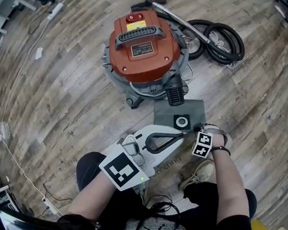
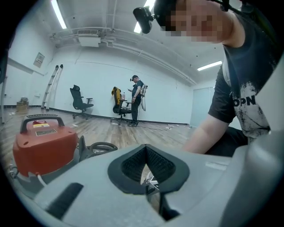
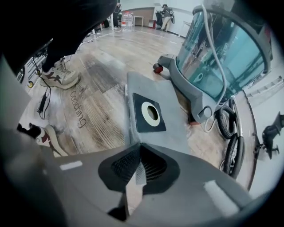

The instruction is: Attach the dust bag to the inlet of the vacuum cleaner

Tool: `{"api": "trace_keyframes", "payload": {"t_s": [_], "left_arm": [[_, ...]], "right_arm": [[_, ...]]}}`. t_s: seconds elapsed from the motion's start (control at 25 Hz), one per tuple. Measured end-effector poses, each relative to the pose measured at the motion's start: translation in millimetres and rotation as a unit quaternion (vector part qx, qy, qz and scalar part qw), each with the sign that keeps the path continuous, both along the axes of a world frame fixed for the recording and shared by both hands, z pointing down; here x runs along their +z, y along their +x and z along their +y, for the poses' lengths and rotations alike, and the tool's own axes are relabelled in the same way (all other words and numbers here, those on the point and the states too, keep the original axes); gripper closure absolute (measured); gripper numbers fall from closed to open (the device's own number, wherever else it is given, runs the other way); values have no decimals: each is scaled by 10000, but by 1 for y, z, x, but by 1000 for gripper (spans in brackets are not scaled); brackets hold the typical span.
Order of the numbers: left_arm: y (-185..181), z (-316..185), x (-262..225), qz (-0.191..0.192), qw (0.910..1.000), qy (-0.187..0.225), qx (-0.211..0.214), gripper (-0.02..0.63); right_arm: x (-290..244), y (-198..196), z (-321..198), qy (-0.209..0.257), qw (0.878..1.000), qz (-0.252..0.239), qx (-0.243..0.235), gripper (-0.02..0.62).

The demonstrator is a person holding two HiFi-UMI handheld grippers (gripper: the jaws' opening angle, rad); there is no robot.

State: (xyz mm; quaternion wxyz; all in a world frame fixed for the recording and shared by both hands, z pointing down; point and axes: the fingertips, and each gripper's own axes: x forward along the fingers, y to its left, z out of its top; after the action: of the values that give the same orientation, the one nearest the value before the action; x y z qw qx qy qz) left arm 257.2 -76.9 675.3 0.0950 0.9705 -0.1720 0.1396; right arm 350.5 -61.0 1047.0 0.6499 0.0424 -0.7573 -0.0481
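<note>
- Jaws of my right gripper (image 3: pixel 137 172) are clenched on a thin grey strip, the near edge of the dust bag (image 3: pixel 177 133).
- Jaws of my left gripper (image 2: pixel 148 179) are pressed together with nothing held. It points nearly level, above the floor (image 1: pixel 59 104).
- The dust bag spreads over the wood floor, its black collar (image 3: pixel 150 113) with the white-ringed hole facing up.
- Its far edge sits just beside the base of the orange vacuum cleaner (image 1: pixel 145 47), which stands upright.
- A black hose (image 1: pixel 220 41) lies coiled behind the vacuum cleaner.
</note>
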Motion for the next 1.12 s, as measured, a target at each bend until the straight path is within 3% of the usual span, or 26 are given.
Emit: {"api": "trace_keyframes", "payload": {"t_s": [0.12, 0.32, 0.44, 0.52, 0.64, 0.8, 0.96, 1.12], "left_arm": [[3, -4, 3, -51, 10000, 10, 22, 607], [1, -9, 15, -171, 9998, -77, -32, 606], [-4, -7, 36, -586, 9980, -243, 42, 604], [-3, 1, 57, -1002, 9943, -307, 218, 519], [1, 13, 92, -1825, 9817, -87, 534, 485], [5, 13, 128, -2801, 9550, 499, 841, 440], [5, 2, 134, -3217, 9380, 937, 882, 411], [2, 5, 139, -3504, 9248, 990, 1099, 415]], "right_arm": [[-34, -3, -4, -10, 9998, -139, -129, 584], [-88, -1, -8, -52, 9978, -632, 199, 584], [-119, 5, -19, -34, 9956, -859, 376, 584], [-139, 8, -23, -68, 9939, -998, 458, 586], [-170, 7, -24, -124, 9920, -1181, 437, 586], [-212, -4, -22, -7, 9908, -1347, 159, 586], [-244, -12, -11, 62, 9899, -1412, -59, 586], [-264, -19, -6, 86, 9886, -1504, -93, 586]]}}
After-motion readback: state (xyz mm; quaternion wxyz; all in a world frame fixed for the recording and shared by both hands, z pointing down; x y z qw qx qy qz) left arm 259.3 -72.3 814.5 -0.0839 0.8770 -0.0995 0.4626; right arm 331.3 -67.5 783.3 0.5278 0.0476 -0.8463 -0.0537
